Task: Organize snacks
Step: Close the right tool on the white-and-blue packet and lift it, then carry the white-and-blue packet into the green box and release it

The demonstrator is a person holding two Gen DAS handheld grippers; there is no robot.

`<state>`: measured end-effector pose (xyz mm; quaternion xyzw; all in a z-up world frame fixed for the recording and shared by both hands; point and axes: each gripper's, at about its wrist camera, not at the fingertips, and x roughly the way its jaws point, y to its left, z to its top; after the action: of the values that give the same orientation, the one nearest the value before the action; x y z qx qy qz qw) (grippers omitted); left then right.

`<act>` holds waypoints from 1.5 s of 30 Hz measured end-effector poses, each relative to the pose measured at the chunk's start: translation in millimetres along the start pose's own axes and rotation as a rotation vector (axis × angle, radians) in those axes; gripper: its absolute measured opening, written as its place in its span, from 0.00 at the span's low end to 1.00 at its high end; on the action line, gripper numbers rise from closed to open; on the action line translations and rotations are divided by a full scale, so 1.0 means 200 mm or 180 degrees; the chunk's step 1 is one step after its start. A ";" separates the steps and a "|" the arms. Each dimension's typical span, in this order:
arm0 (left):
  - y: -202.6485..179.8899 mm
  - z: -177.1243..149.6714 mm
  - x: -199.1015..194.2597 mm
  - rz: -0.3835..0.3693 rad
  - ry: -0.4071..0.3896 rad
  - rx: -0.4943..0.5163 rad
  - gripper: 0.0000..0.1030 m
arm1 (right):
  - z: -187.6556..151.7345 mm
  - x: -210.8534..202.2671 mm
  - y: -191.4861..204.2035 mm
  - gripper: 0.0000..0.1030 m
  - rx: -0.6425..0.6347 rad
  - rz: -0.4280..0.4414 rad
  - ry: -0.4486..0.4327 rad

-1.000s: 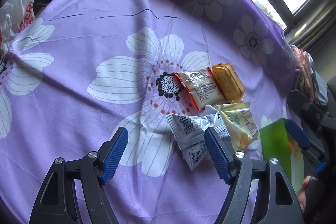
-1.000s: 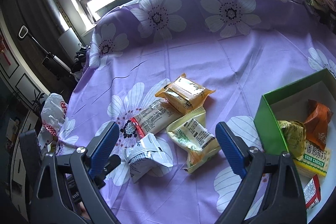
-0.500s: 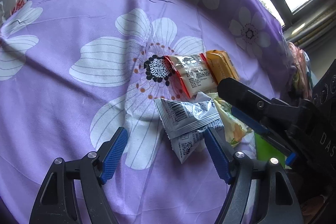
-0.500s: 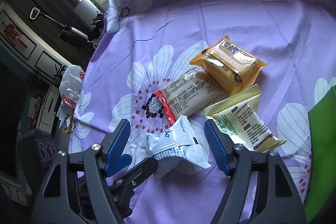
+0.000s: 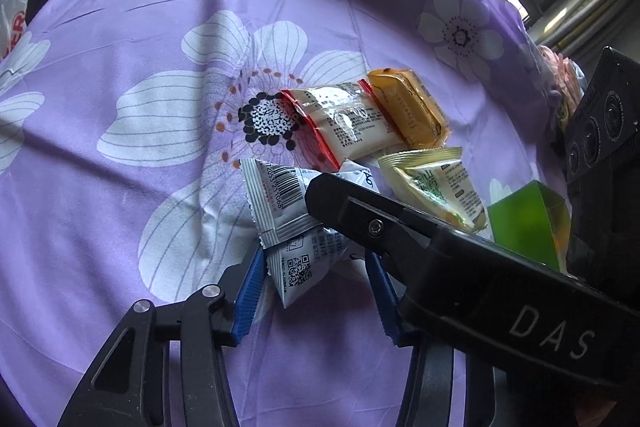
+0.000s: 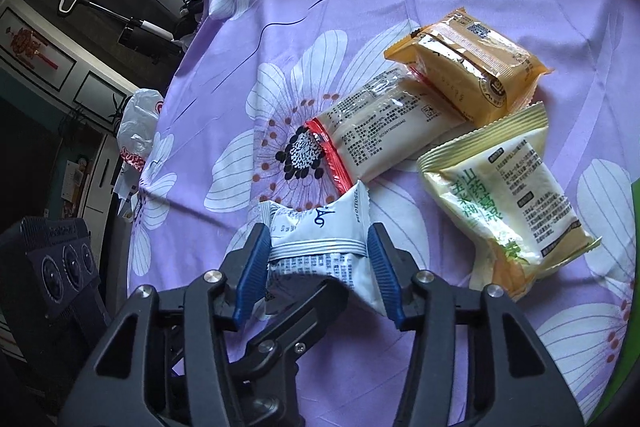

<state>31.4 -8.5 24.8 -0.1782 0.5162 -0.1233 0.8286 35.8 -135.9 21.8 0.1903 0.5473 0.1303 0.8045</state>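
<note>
A white snack packet [image 5: 288, 227] lies on the purple flowered cloth [image 5: 120, 187]. It also shows in the right wrist view [image 6: 320, 239]. My left gripper [image 5: 316, 287] has narrowed around its near end, its blue pads beside the packet. My right gripper [image 6: 318, 267] has closed in on the same packet from the other side, pads touching it. Beyond lie a cream packet with red ends [image 6: 384, 123], an orange packet [image 6: 464, 63] and a pale yellow-green packet [image 6: 504, 199]. A green box [image 5: 528, 223] stands to the right.
A white plastic bag [image 6: 138, 131] hangs at the cloth's far left edge. Windows stand beyond the table. The green box's edge shows at the right in the right wrist view [image 6: 632, 267]. The right gripper's black body [image 5: 480, 267] crosses the left wrist view.
Both grippers moved in onto the white packet and narrowed their jaws around it. The right gripper's body now crosses the left wrist view.
</note>
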 end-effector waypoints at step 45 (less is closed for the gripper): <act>-1.07 0.01 -0.12 -0.0889 -0.0405 0.1670 0.45 | -0.16 -1.03 -0.43 0.49 0.0985 -0.0434 -0.1729</act>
<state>17.9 -192.0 136.1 -0.0347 0.3843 -0.3538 0.8520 -69.4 -293.9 143.2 0.3011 0.3373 -0.0643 0.8896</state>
